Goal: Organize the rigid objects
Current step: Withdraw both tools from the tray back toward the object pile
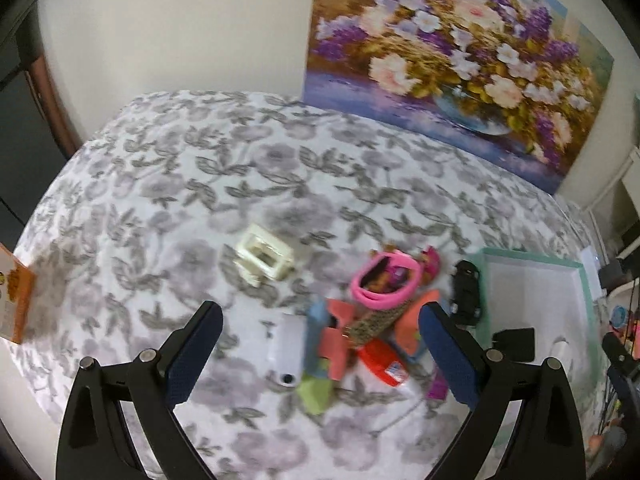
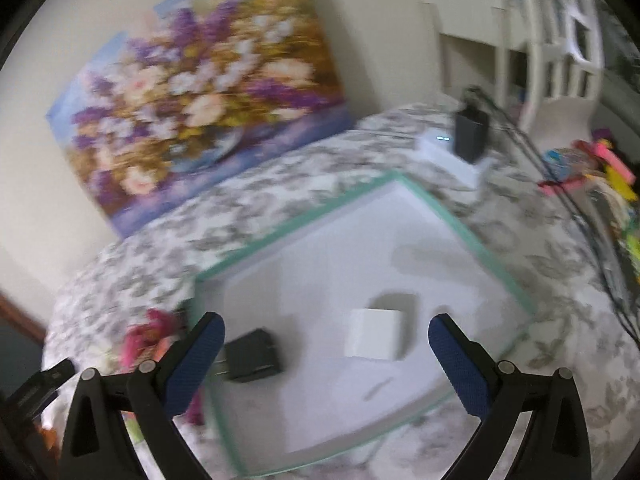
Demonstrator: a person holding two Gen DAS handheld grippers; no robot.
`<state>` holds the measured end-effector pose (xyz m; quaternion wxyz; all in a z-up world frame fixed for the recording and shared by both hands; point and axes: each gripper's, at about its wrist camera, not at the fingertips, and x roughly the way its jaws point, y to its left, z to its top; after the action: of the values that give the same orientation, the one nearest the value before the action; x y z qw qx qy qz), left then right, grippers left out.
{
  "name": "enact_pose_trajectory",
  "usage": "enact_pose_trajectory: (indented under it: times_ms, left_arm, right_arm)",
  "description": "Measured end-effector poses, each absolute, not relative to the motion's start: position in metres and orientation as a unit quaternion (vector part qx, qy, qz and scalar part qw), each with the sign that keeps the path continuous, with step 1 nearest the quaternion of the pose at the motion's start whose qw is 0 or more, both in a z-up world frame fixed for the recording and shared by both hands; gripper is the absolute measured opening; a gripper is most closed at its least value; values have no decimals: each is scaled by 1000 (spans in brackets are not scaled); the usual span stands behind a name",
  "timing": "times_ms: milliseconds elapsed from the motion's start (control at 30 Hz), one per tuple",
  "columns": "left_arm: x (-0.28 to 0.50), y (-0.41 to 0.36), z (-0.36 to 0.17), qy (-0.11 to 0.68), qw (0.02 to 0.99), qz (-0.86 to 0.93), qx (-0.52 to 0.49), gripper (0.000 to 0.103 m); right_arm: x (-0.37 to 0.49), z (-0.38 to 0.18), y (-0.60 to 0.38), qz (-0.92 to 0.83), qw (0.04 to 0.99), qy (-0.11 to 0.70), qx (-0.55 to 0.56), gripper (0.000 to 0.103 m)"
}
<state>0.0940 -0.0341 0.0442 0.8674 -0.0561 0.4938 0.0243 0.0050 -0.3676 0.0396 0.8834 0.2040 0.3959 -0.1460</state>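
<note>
In the left wrist view my left gripper (image 1: 320,320) stands open above a heap of small objects: a pink bracelet (image 1: 384,280), coral hair clips (image 1: 340,336), a red piece (image 1: 384,364), a white rounded case (image 1: 286,356), a green block (image 1: 316,392). A cream plastic frame (image 1: 264,258) lies apart to the left; a black toy car (image 1: 466,292) sits beside the green-rimmed white tray (image 1: 584,280). In the right wrist view my right gripper (image 2: 326,340) hangs open over the tray (image 2: 492,264); a white cube (image 2: 374,338) and a black adapter (image 2: 252,354) lie inside, untouched.
A grey floral cloth (image 1: 200,184) covers the table. A flower painting (image 1: 460,52) leans against the back wall. An orange box (image 1: 16,300) stands at the left edge. A white hub with a black charger (image 2: 472,136) and cables sit behind the tray; colourful clutter (image 2: 608,176) lies far right.
</note>
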Motion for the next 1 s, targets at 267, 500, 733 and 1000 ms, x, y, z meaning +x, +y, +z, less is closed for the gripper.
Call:
enact_pose_trajectory:
  times_ms: [267, 500, 733, 1000]
  left_arm:
    - [100, 3, 48, 514, 854, 35, -69, 98]
    - [107, 28, 35, 538, 838, 41, -85, 98]
    - [113, 40, 10, 572, 813, 38, -106, 98]
    - [114, 39, -4, 589, 797, 22, -135, 98]
  right_arm:
    - [30, 62, -303, -66, 897, 406, 165, 103]
    - [53, 43, -252, -20, 885, 443, 142, 103]
    - [70, 10, -207, 7, 861, 492, 127, 103]
    - [79, -18, -175, 22, 843, 525, 114, 103]
